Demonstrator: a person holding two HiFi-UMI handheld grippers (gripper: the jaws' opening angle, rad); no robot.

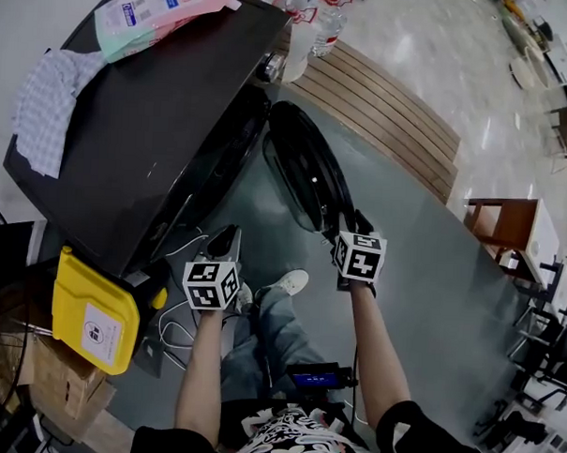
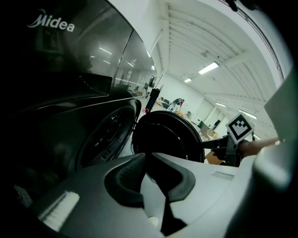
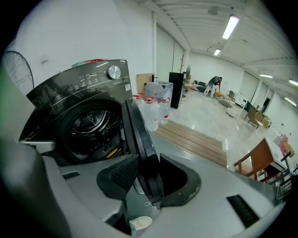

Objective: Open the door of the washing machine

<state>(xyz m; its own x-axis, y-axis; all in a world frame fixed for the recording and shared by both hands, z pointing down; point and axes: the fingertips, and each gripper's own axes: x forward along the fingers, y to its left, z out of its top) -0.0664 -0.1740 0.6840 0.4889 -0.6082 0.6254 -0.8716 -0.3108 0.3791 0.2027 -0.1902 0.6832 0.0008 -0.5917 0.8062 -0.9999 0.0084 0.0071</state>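
Observation:
The black front-loading washing machine [image 1: 147, 121] stands at the left of the head view. Its round door [image 1: 309, 170] hangs swung out, away from the drum opening [image 3: 91, 125]. My right gripper [image 1: 345, 224] is at the door's outer rim. In the right gripper view the door's edge [image 3: 137, 135] runs between the two pads, and the right gripper [image 3: 148, 174] is shut on it. My left gripper [image 1: 229, 237] hovers lower, in front of the machine. The left gripper [image 2: 146, 160] has its jaws a little apart with nothing between them, and it faces the door [image 2: 167, 135].
On the machine's top lie a pink pack [image 1: 157, 4] and a checked cloth [image 1: 50, 98]. A yellow jug [image 1: 92, 311] sits beside the machine, with cables below. Water bottles [image 1: 316, 25] and a slatted wooden platform [image 1: 383, 103] lie beyond the door. My shoe [image 1: 286, 285] is under the grippers.

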